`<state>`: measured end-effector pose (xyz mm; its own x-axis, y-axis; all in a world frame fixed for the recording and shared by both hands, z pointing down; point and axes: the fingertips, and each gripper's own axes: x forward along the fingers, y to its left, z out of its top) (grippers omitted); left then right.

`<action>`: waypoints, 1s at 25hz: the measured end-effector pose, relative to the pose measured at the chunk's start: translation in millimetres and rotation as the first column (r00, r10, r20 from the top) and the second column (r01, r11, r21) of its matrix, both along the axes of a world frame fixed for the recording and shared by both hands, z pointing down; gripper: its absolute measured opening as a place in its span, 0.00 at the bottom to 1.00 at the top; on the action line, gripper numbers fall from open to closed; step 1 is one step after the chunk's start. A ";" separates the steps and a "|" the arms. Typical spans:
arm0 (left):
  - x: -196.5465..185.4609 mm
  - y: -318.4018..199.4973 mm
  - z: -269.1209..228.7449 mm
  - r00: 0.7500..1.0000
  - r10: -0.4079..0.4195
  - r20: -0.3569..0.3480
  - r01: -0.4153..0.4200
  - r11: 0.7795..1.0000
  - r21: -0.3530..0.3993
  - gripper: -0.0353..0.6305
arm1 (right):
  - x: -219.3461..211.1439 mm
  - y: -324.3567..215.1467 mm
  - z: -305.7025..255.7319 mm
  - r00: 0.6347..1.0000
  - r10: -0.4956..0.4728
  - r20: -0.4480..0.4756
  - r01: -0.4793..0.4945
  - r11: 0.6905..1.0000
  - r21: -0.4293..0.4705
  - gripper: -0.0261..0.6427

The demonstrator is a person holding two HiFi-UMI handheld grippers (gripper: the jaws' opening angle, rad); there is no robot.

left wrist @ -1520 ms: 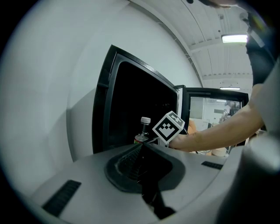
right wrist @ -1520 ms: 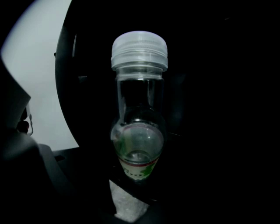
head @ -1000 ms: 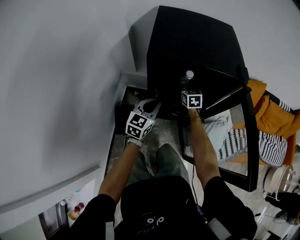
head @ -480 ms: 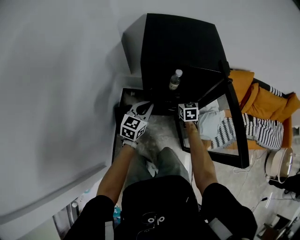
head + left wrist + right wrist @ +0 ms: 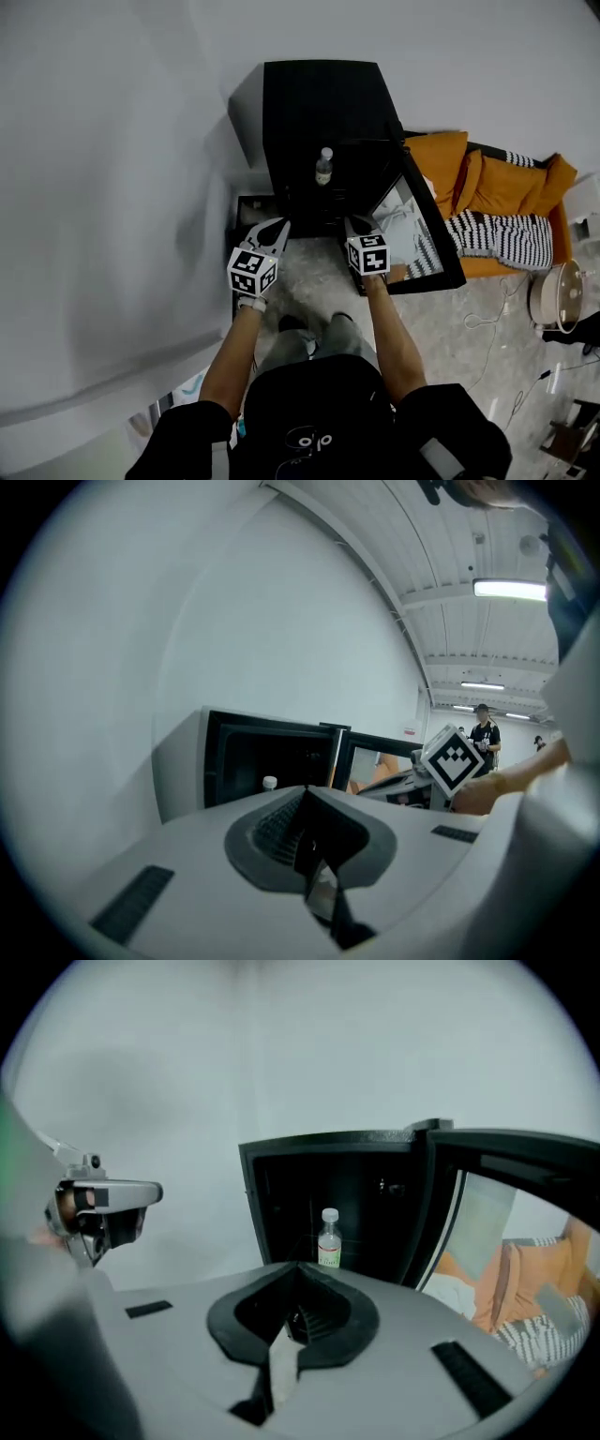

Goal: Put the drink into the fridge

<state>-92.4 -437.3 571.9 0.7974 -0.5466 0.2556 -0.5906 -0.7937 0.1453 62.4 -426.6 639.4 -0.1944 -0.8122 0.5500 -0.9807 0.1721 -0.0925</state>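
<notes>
A clear drink bottle (image 5: 323,167) with a white cap stands upright inside the open black fridge (image 5: 319,94). It also shows in the right gripper view, bottle (image 5: 329,1238), and its cap peeks over the jaws in the left gripper view, bottle (image 5: 270,783). The glass fridge door (image 5: 424,234) hangs open to the right. My right gripper (image 5: 354,223) is drawn back in front of the fridge, well short of the bottle, its jaws closed together on nothing. My left gripper (image 5: 279,225) hovers to its left, shut and empty.
An orange sofa (image 5: 497,183) with a striped cushion (image 5: 492,239) sits behind the open door. A round white appliance (image 5: 553,295) and cables lie on the floor at right. A white wall (image 5: 112,187) runs along the left. A person (image 5: 485,733) stands far off.
The right gripper, which was up at the bottle in the fridge, has pulled back and left the bottle standing alone. Both grippers now sit farther from the fridge.
</notes>
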 end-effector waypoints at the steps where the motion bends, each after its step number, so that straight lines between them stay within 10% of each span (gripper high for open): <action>1: -0.5 8.3 -7.7 1.000 -0.003 -0.003 0.003 1.000 0.001 0.06 | -0.5 10.3 -9.3 1.000 -0.009 0.002 0.009 1.000 0.008 0.05; 25: 29.7 229.8 -71.1 0.957 -0.282 -0.063 0.280 0.959 -0.040 0.06 | 27.2 221.4 -93.0 0.961 -0.275 0.034 0.270 0.958 0.100 0.05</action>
